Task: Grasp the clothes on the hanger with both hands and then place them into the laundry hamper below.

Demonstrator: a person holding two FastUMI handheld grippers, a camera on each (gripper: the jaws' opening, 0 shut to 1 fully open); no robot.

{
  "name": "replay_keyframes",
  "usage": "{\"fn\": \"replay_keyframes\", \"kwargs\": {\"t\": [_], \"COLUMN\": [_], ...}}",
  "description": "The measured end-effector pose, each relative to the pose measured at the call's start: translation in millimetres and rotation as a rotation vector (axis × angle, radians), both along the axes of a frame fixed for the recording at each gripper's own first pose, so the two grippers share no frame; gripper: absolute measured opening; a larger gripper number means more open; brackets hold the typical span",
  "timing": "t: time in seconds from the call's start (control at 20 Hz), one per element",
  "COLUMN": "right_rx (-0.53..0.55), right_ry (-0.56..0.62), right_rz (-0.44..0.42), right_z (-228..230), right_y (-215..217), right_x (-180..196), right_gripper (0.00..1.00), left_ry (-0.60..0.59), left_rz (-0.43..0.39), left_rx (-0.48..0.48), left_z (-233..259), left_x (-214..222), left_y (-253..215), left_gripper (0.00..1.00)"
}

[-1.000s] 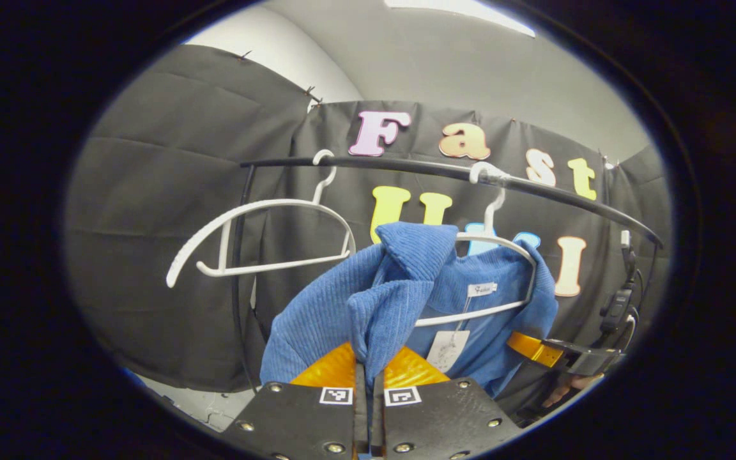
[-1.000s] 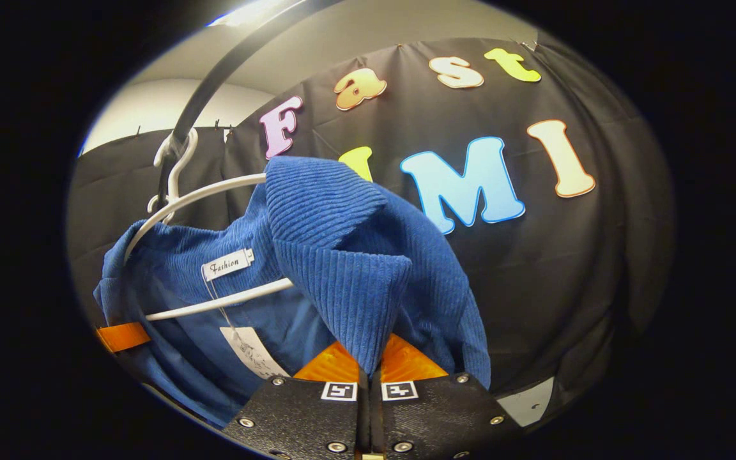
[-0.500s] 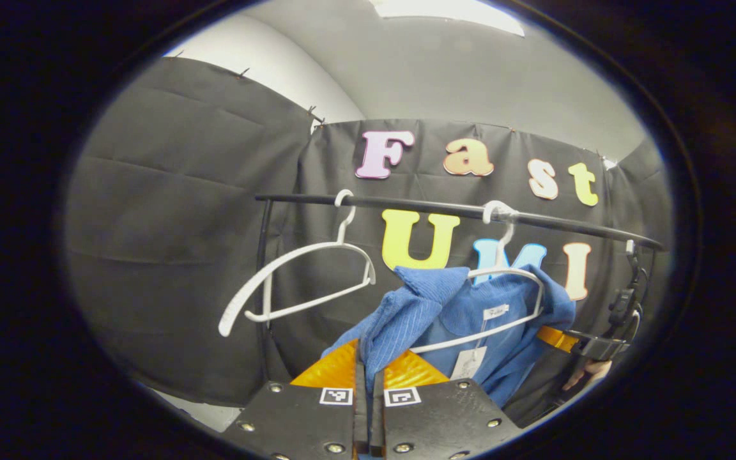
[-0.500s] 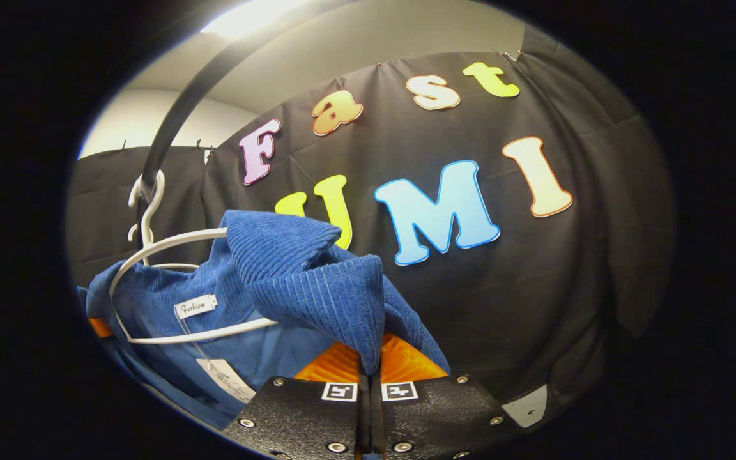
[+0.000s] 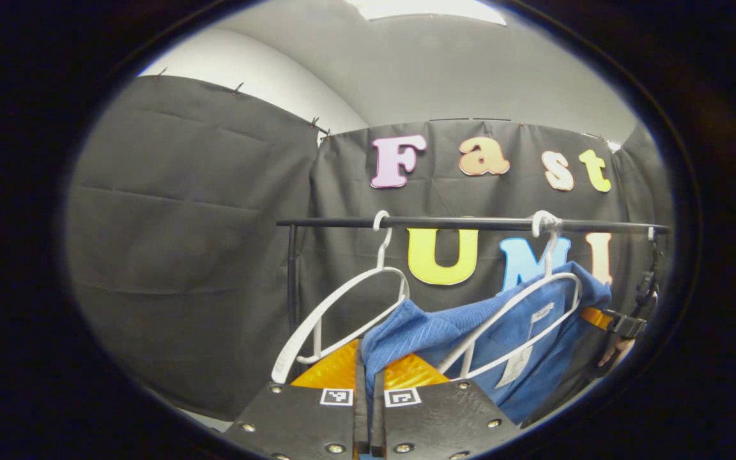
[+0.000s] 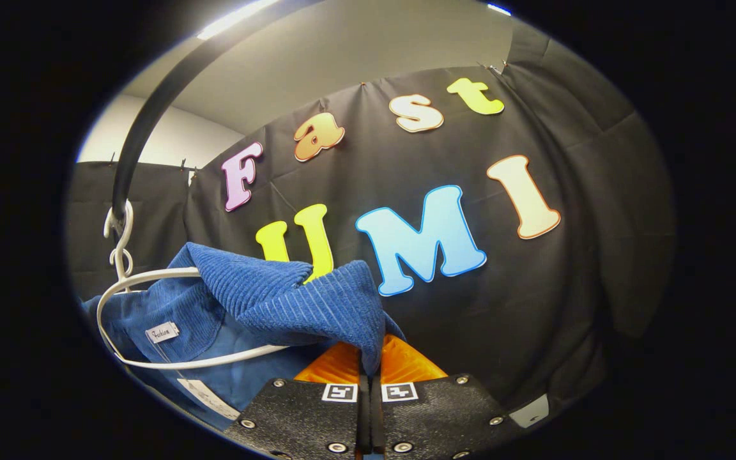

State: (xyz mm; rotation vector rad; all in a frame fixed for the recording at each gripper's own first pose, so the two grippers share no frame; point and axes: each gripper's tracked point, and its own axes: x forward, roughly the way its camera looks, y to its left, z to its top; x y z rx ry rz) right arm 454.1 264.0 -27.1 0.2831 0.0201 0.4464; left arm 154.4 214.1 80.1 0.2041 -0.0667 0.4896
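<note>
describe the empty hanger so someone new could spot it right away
Find the black rail running across the front of the black cloth wall. Two white hangers hook over it; the empty hanger is the one nearer the rail's upright post. Its neighbour, the other hanger, has the blue garment draped on it, while this one is bare.

In the right gripper view, my right gripper (image 6: 370,365) is clamped on a fold of the blue ribbed corduroy garment (image 6: 291,300), both fingers pressing the cloth near me. To the left, the garment drapes over a white plastic hanger (image 6: 151,332), whose hook sits on the curved black metal rail (image 6: 151,115) arching overhead. A small white neck label (image 6: 163,332) shows inside the collar, with a paper tag (image 6: 205,396) dangling below it.
</note>
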Motion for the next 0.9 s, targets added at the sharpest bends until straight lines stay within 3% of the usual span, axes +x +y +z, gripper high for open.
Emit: {"fn": "replay_keyframes", "kwargs": {"t": [0.4, 0.6, 0.9], "right_rx": [0.037, 0.079, 0.003], "right_ry": [-0.07, -0.11, -0.138], "right_rz": [-0.078, -0.117, -0.134], "right_z": [16, 28, 13], "right_y": [-20, -30, -23], "right_x": [16, 33, 42], "right_gripper": [0.0, 0.0, 0.0], "left_ry": [0.098, 0.11, 0.108], "left_rz": [-0.077, -0.125, -0.18], "left_rx": [0.1, -0.001, -0.076], "left_z": [-7, -27, -52], "left_x": [28, 45, 53], "left_y": [33, 51, 63], "left_gripper": [0.02, 0.05, 0.02]}}
